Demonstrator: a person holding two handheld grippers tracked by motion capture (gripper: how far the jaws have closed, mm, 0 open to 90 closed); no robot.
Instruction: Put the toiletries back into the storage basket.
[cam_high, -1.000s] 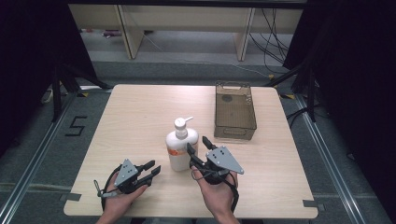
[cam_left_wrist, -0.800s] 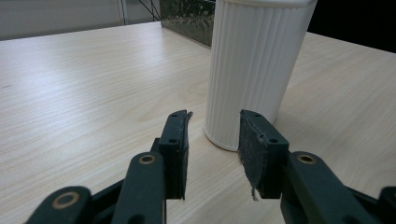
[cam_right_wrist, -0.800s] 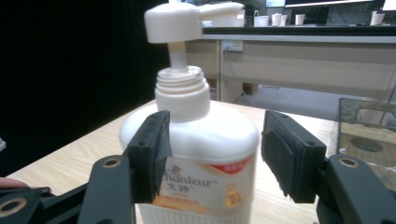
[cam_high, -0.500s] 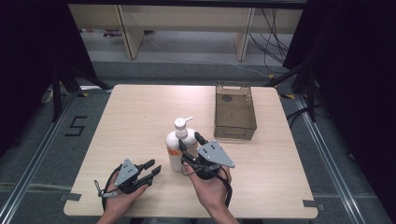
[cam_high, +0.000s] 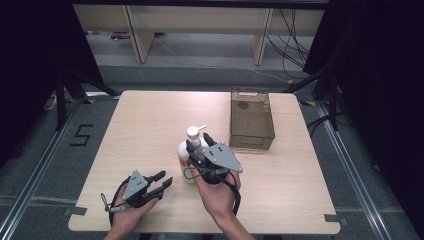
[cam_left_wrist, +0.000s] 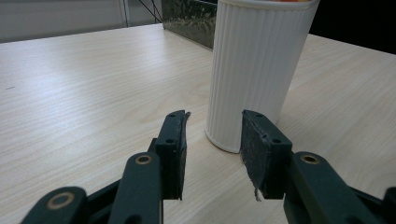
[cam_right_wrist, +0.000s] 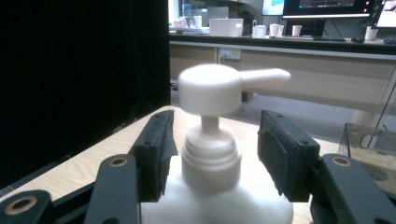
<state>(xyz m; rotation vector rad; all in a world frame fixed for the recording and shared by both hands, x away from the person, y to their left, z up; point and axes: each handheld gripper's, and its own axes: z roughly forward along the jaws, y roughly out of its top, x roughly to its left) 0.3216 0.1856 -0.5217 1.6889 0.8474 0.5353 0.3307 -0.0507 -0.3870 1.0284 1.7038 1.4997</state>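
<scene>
While the left gripper (cam_high: 161, 181) idles open near the table's (cam_high: 150, 120) front edge, the right gripper (cam_high: 199, 145) has advanced, jaws narrowing yet still apart, astride the pump bottle's (cam_right_wrist: 212, 154) neck, ready to clamp.

Both grippers' jaws apart, empty

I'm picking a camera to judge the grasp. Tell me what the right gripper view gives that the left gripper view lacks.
Right gripper view alone: the bottle's pump head and collar between the right gripper and its open jaws, which do not touch it, plus desks behind. Left gripper view alone: the bottle's ribbed base on the table, ahead of the open left gripper. Both: the white pump bottle, the wooden tabletop and part of the mesh basket.
</scene>
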